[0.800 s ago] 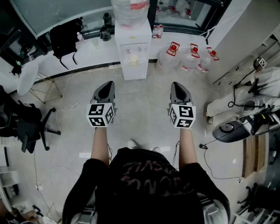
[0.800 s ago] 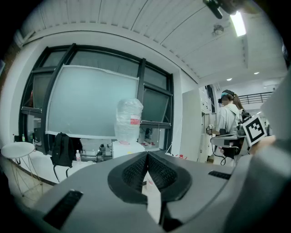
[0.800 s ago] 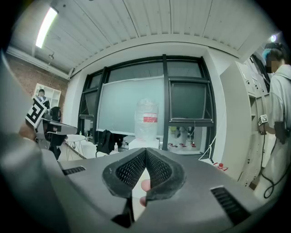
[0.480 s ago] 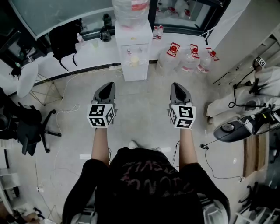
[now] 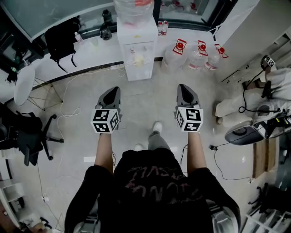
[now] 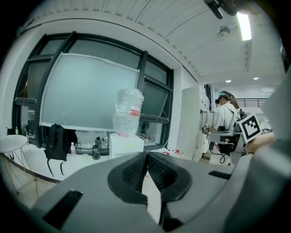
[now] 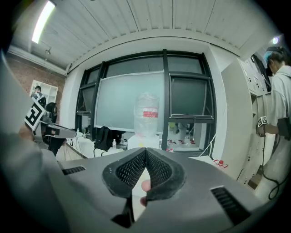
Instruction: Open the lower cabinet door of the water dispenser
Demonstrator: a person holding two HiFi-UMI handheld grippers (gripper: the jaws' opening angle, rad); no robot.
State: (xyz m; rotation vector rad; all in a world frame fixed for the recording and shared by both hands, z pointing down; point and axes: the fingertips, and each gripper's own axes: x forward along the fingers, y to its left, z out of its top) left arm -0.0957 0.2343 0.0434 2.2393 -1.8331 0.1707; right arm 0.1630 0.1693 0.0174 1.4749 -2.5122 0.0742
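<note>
Left gripper (image 5: 113,90) and right gripper (image 5: 184,87), fingers closed on nothing, side by side above the floor (image 5: 148,102), well short of the water dispenser (image 5: 136,57).

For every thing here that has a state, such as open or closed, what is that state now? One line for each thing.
left gripper: shut, nothing between the jaws.
right gripper: shut, nothing between the jaws.
lower cabinet door: looks closed, flush with the front of the water dispenser.
water bottle: seated on top of the dispenser.
floor jugs: three, upright, red caps on.
</note>
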